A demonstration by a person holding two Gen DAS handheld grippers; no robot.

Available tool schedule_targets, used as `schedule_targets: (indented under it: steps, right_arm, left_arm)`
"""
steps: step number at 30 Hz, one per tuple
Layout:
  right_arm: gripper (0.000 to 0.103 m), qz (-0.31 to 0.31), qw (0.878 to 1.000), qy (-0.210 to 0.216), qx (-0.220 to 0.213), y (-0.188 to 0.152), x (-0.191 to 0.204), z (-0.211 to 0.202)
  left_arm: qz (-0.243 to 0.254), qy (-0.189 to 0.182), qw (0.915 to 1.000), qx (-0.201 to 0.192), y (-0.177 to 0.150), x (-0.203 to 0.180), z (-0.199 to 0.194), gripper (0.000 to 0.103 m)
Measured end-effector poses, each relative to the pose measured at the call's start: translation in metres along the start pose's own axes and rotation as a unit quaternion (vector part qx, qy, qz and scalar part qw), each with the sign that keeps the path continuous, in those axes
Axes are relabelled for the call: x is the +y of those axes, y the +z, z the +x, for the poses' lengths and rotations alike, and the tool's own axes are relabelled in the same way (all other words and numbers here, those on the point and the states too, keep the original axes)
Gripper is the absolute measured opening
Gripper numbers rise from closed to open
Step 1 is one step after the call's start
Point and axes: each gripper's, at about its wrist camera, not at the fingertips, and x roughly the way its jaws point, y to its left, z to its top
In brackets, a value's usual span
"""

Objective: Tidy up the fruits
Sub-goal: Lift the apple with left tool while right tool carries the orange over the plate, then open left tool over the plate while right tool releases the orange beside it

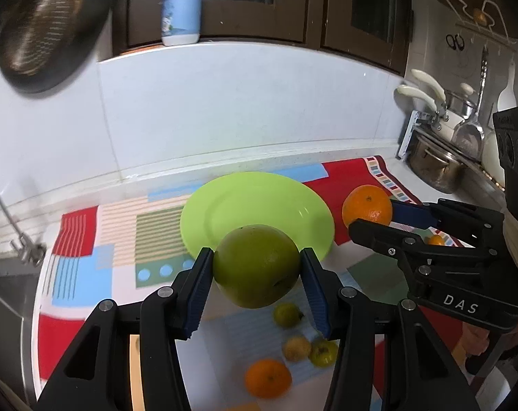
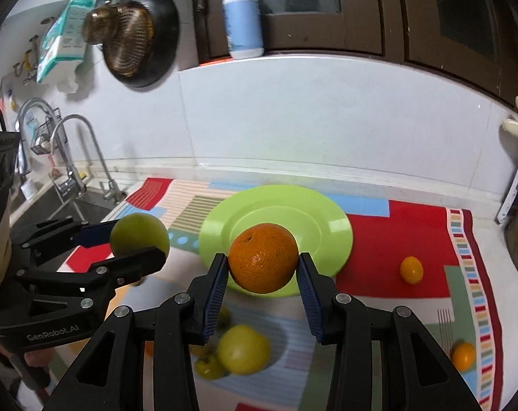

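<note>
My left gripper [image 1: 256, 269] is shut on a large green fruit [image 1: 255, 263], held in the air just in front of the lime-green plate [image 1: 224, 191]. The right gripper [image 2: 263, 267] is shut on an orange [image 2: 263, 260], also held above the plate's [image 2: 327, 212] near rim. Each view shows the other hand: the right gripper [image 1: 372, 217] with its orange [image 1: 367, 203] off to the right, the left gripper [image 2: 137, 239] with the green fruit [image 2: 139, 234] off to the left. The plate is bare.
A patterned mat [image 1: 115, 239] covers the counter. Loose fruit lies on it near me: a yellow-green one [image 2: 243, 349], small green ones [image 1: 286, 314], an orange [image 1: 267, 378], small oranges [image 2: 411, 269]. Sink and faucets [image 2: 70, 171] stand left, pots [image 1: 437, 167] right.
</note>
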Motion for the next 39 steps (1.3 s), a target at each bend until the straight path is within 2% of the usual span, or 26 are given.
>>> schedule_targets:
  steps: [11,22,24,25,26,35,39]
  right_arm:
    - [0.042,0.005,0.999,0.003,0.042,0.004,-0.032,0.061]
    - [0.043,0.010,0.997,0.001,0.071,-0.003,-0.046,0.103]
    - [0.048,0.010,0.997,-0.003,0.071,-0.001,-0.047,0.105]
    - [0.058,0.011,0.998,-0.011,0.067,0.000,-0.048,0.104]
    - [0.062,0.015,0.998,-0.019,0.060,0.000,-0.049,0.100]
    - [0.062,0.024,0.998,-0.042,0.030,0.001,-0.041,0.058]
    - [0.069,0.028,0.999,-0.042,0.020,-0.001,-0.033,0.039]
  left_arm:
    - [0.012,-0.011,0.9984,0.054,0.010,0.009,0.077,0.051]
    - [0.010,-0.011,0.9967,0.080,0.007,0.017,0.112,0.053]
    - [0.013,0.001,0.9978,0.066,0.009,0.019,0.106,0.065]
    - [0.017,0.008,0.9983,0.055,0.011,0.018,0.101,0.070]
    - [0.020,0.013,0.9985,0.049,0.012,0.018,0.098,0.071]
    - [0.034,0.048,0.9982,0.008,0.004,0.010,0.046,0.078]
    - [0.036,0.062,0.9974,-0.011,-0.001,0.006,0.018,0.081]
